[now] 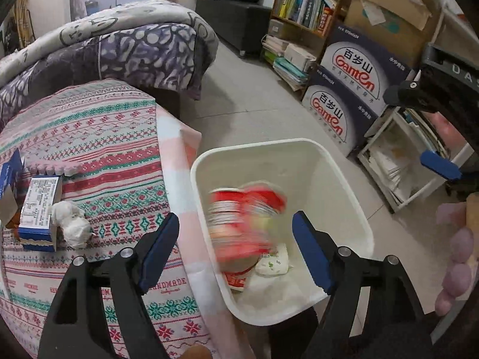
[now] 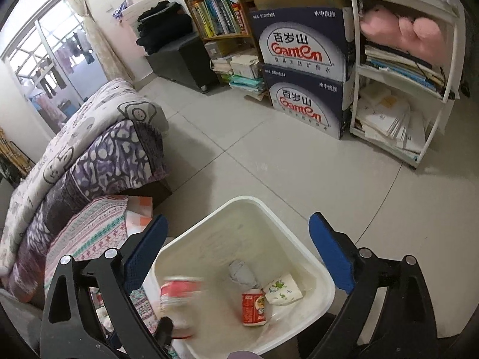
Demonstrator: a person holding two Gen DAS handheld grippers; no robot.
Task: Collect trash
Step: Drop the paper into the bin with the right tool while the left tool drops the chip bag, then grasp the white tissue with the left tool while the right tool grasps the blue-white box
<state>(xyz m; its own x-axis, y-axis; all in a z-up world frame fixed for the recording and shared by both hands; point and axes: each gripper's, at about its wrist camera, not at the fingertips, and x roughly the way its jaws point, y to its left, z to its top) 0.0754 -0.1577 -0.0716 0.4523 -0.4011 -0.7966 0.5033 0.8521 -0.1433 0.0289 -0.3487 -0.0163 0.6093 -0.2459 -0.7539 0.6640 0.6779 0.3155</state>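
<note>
With both tongs, left tongs (image 1: 235, 249) and right tongs (image 2: 238, 257), held released above the white bin (image 1: 344, 179), the blurred red cup (image 1: 245, 224) is best dropped clear of its rim.

The bin (image 1: 344, 197) stands on the floor (image 2: 269, 164) just beside the table (image 1: 119, 155), at its right edge as the left wrist view has it. In the bin, a cup (image 1: 245, 224) is blurred above the bottom; a small carton (image 2: 254, 306), a folded packet (image 2: 283, 293) and a crumpled wad (image 2: 242, 275) lie on the bottom. On the table, far from the bin, a box (image 1: 39, 209) lies with a balled tissue (image 1: 73, 224) touching its right side. Behind the table is the bed (image 2: 89, 149). Across the floor, two stacked cartons (image 2: 302, 74) stand between a bookshelf (image 2: 215, 15) on their left and a white rack (image 2: 404, 89) on their right.
</note>
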